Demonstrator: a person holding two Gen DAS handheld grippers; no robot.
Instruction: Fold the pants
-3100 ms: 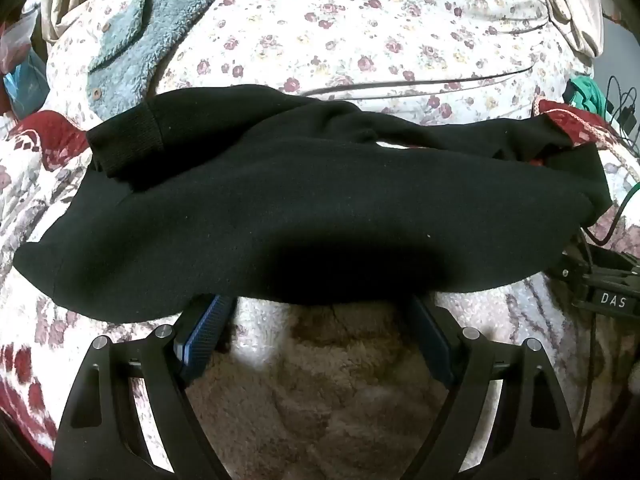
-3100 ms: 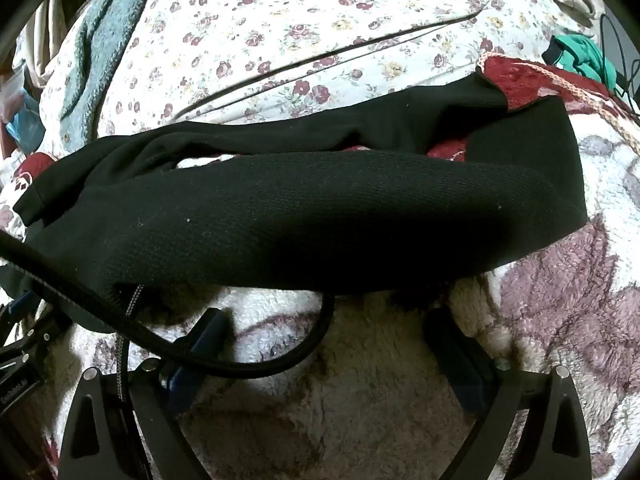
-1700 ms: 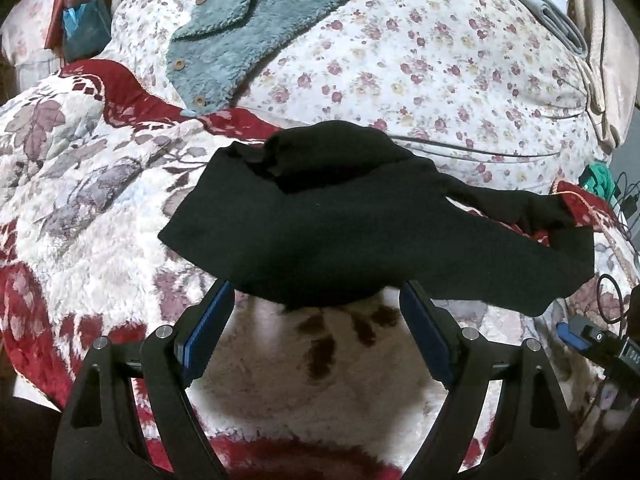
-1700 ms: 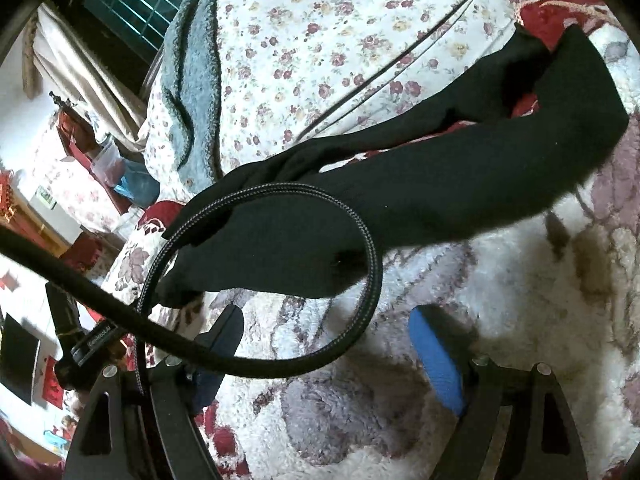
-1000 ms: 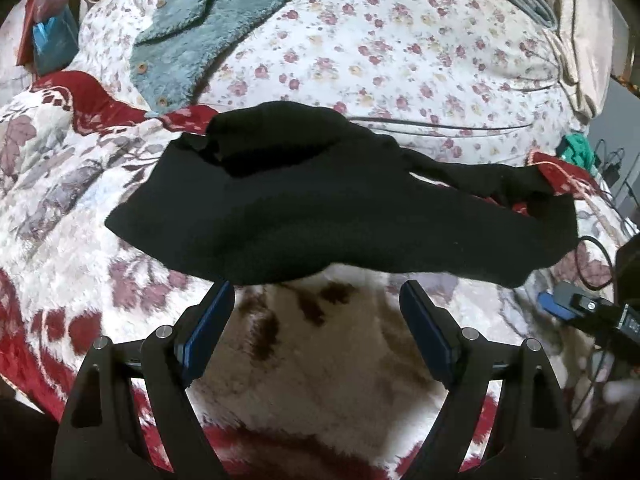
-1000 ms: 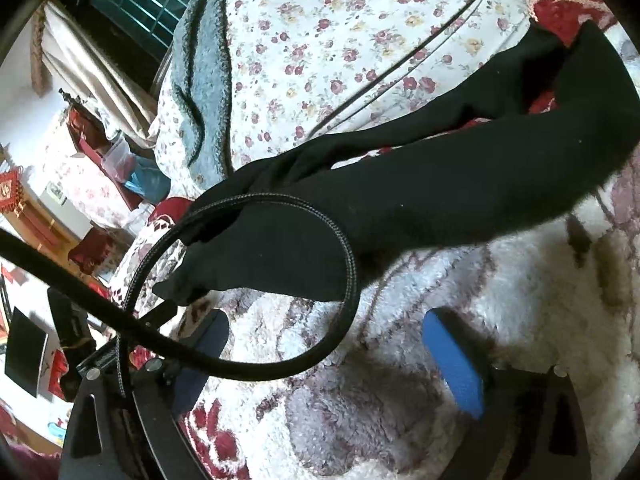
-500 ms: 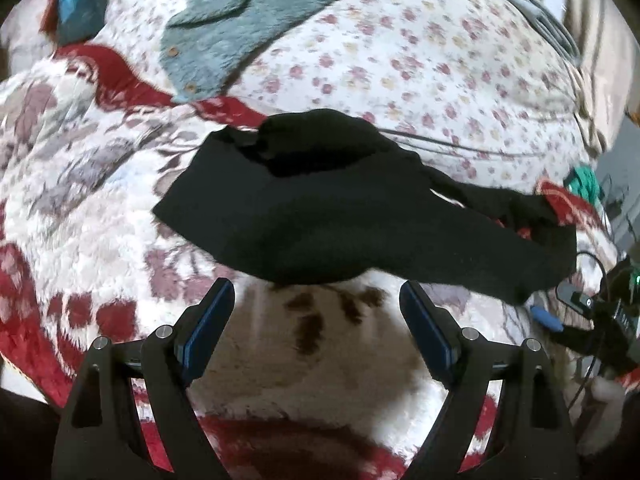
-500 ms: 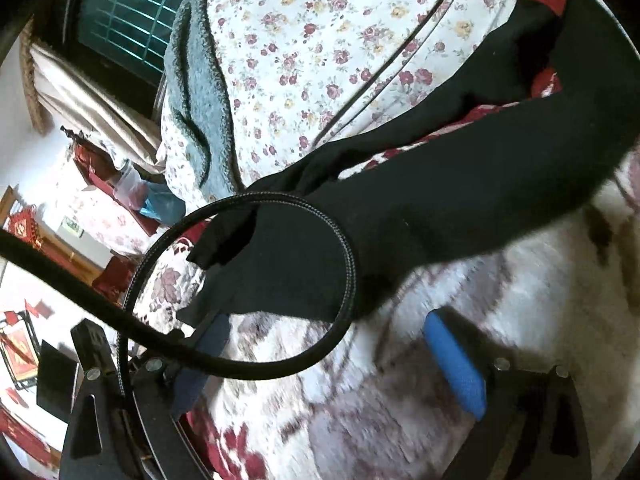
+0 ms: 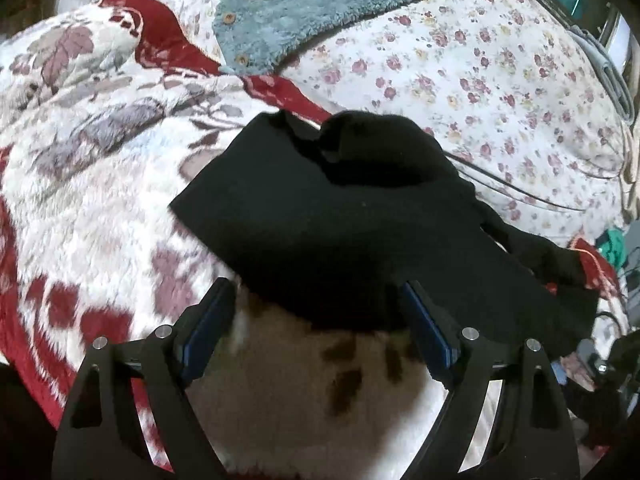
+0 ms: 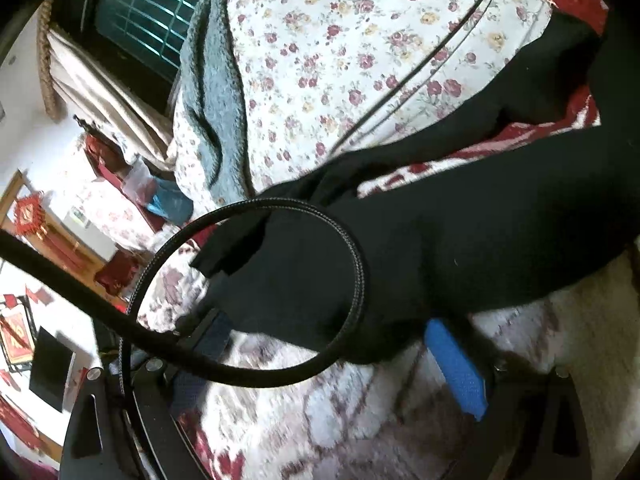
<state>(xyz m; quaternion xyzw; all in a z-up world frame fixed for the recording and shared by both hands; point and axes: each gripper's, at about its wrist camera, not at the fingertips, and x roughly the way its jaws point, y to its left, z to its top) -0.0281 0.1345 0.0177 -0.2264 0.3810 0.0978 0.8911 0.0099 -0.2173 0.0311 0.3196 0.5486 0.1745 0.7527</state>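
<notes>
The black pants [image 9: 340, 220] lie spread on a plush red-and-white floral blanket [image 9: 88, 184], waist end toward the left, legs running right. My left gripper [image 9: 316, 300] is open and empty, its blue-padded fingers [image 9: 208, 328] just at the near edge of the waist end. In the right wrist view the pants [image 10: 460, 240] stretch from centre to upper right. My right gripper [image 10: 332, 344] is open and empty at the near edge of the cloth; its left finger is partly hidden behind a black cable.
A teal fleece garment [image 9: 320, 4] and a white flowered quilt [image 9: 500, 80] lie behind the pants. A black braided cable loop [image 10: 256, 288] hangs across the right wrist view. Green cloth and cables [image 9: 612, 248] sit at the far right. Room furniture [image 10: 52, 240] is off the bed's left.
Both grippers drew back from the pants and turned toward the waist end, then moved in again; now both sit closer to the near edge of the cloth. Both stay open.
</notes>
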